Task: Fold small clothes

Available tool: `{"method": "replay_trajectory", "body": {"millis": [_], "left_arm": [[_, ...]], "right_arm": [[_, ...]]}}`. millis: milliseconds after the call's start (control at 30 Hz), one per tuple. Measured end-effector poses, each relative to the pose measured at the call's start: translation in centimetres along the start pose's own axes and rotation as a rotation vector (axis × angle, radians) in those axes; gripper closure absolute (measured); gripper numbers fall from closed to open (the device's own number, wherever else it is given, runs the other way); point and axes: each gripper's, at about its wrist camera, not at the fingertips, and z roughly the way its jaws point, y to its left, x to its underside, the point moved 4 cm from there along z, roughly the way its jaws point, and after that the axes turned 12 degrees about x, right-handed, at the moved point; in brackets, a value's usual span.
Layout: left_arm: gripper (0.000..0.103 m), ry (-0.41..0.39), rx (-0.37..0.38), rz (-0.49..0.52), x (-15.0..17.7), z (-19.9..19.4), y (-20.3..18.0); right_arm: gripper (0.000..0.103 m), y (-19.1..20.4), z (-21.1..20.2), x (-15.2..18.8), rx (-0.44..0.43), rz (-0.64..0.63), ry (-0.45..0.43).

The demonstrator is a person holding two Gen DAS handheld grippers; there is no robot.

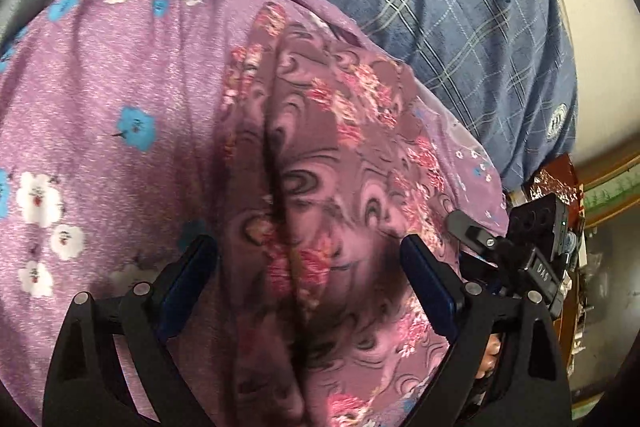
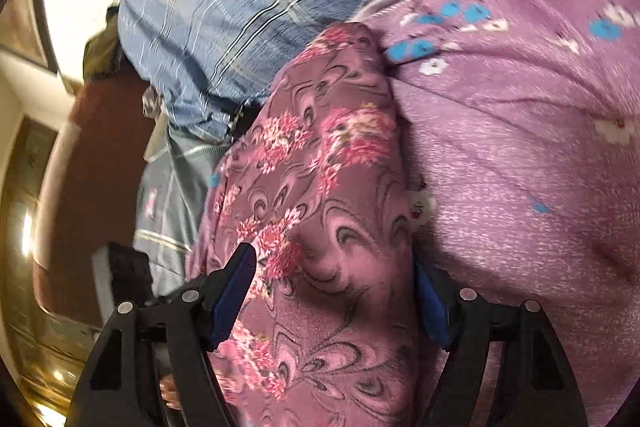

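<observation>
Purple flowered bedsheet (image 1: 100,75) bears one swirl-patterned garment (image 1: 320,167), two grippers astride

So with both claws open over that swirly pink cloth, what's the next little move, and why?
Probably close the left gripper on the pink swirl-patterned cloth: its jaws are open astride a bunched ridge, as are those of the right gripper, so neither holds it yet.

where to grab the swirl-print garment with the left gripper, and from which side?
Take the raised ridge of the swirl-print garment, at the dark crease running down its middle. Come from above, jaws straddling the crease. The left gripper already stands open on both sides of it, and there the cloth humps up off the purple flowered sheet.
</observation>
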Motion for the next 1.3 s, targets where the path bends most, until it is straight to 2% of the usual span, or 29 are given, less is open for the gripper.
{"method": "replay_trajectory", "body": {"millis": [33,67,133,233,367,433,533,600,733,800,900,967,1133,1233,1300], "left_arm": [[0.019,0.002,-0.005,0.009,0.0,0.1,-0.2],[0.025,0.005,-0.009,0.013,-0.2,0.2,-0.3],[0.027,-0.001,-0.007,0.004,-0.3,0.1,-0.3],[0.032,-0.004,-0.02,0.03,-0.1,-0.1,-0.9],[0.032,-0.019,-0.025,0.081,0.1,-0.7,-1.8],[0.032,-0.052,-0.02,0.081,-0.4,-1.0,-1.7],[0.025,-0.096,-0.057,0.066,-1.6,-0.4,-0.4],[0.023,-0.083,-0.071,0.034,-2.1,0.6,0.9],[0.021,-0.057,0.039,-0.033,-2.7,2.5,2.2],[0.02,-0.047,0.034,-0.02,-2.7,3.0,1.9],[0.019,0.013,0.0,0.009,-1.9,3.5,1.3],[0.02,0.028,0.013,0.007,-1.4,3.3,0.9],[0.023,-0.013,0.032,0.072,-0.6,2.2,-0.1],[0.023,-0.009,-0.006,0.176,0.4,2.8,-1.1],[0.023,-0.014,0.002,0.231,0.8,2.9,-1.8]], "right_arm": [[0.03,0.2,0.1,0.1,0.004,-0.009,-0.005],[0.039,0.3,0.2,0.2,0.006,-0.014,-0.009],[0.053,0.2,0.3,0.3,0.03,-0.024,-0.018],[0.059,-0.4,0.2,0.0,0.011,-0.003,-0.028],[0.058,-0.6,0.4,0.0,0.007,0.003,-0.031],[0.058,-0.9,0.6,-0.1,-0.009,0.019,-0.027],[0.056,-0.9,0.6,0.0,-0.014,0.015,-0.036],[0.055,-0.7,0.7,0.1,-0.004,0.004,-0.044],[0.056,-0.8,0.7,0.1,-0.015,0.003,-0.044],[0.056,-0.9,0.7,0.1,-0.019,-0.002,-0.045],[0.056,-0.9,0.6,0.1,-0.023,-0.005,-0.044],[0.054,-0.9,0.6,0.1,-0.021,-0.009,-0.043],[0.052,0.0,0.0,0.2,0.005,-0.029,-0.061],[0.052,2.0,-1.2,0.6,0.054,-0.142,-0.126],[0.052,2.3,-1.6,0.7,0.054,-0.158,-0.155]]}}
